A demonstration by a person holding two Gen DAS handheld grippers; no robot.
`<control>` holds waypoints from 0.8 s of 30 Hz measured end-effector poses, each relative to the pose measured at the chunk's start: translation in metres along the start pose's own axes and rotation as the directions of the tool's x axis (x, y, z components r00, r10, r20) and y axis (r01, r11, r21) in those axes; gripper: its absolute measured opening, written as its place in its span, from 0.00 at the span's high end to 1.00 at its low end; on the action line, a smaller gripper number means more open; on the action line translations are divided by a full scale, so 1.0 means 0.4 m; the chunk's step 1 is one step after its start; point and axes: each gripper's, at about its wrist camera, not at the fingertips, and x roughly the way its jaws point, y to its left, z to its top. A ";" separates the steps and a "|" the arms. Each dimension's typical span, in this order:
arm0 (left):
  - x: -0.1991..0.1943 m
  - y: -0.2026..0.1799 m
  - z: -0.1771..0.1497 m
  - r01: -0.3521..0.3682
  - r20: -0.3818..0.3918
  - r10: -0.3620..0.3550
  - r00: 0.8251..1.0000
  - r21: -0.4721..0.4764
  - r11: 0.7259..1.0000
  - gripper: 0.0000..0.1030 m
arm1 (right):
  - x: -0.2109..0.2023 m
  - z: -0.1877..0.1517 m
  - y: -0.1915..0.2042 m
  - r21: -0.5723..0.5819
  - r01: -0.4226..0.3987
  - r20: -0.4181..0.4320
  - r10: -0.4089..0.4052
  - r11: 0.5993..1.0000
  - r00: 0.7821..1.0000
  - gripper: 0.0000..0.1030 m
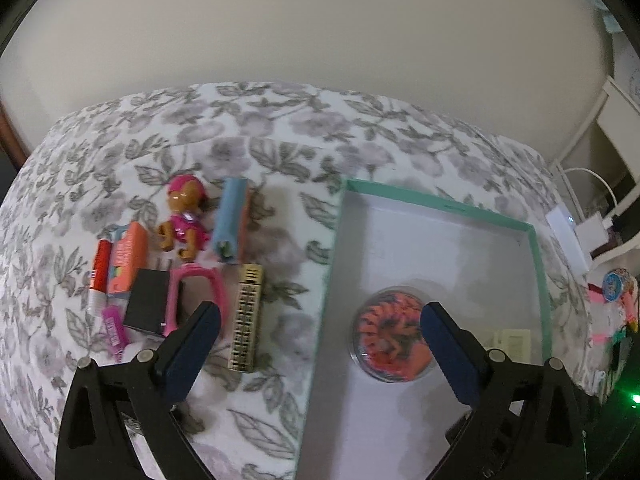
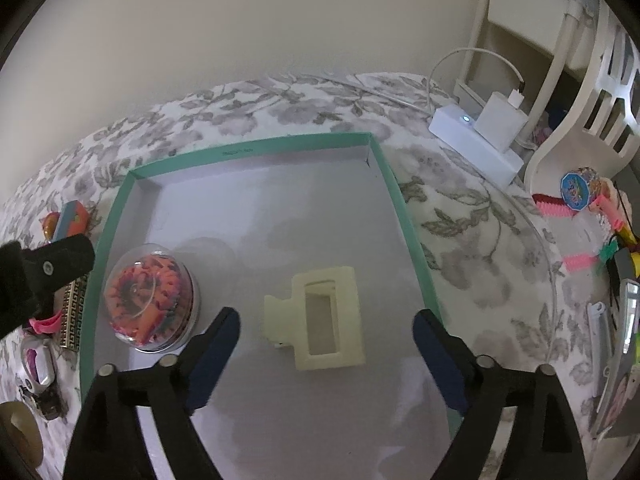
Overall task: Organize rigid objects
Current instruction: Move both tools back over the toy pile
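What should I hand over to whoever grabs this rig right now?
Left gripper: jaws open, empty, over the box's left wall.
Right gripper: jaws open, empty, over the cream hair clip.
Done: the clip and the clear round case of orange bands lie in the teal-rimmed box.
Left: on the cloth left of the box, the gold comb, blue tube, toy figure, pink frame, black box, orange box.

A white power strip (image 2: 476, 142) with a plugged-in charger (image 2: 500, 120) lay on my floral-covered bench (image 2: 460, 216), beside a cream chair (image 2: 576, 92).
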 end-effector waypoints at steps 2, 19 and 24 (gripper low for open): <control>0.000 0.018 0.002 -0.018 0.003 0.018 1.000 -0.018 1.000 0.03 | -0.008 0.000 0.003 -0.002 0.000 0.012 0.000 1.000 1.000 0.00; -0.098 0.280 0.035 -0.056 0.123 0.093 0.988 -0.274 0.960 0.03 | -0.128 0.042 0.074 -0.034 -0.052 0.116 0.055 0.998 0.992 0.00; -0.158 0.349 0.042 -0.108 0.186 0.173 0.967 -0.317 0.942 0.03 | -0.194 0.062 0.140 -0.065 -0.126 0.178 0.135 0.990 0.975 0.00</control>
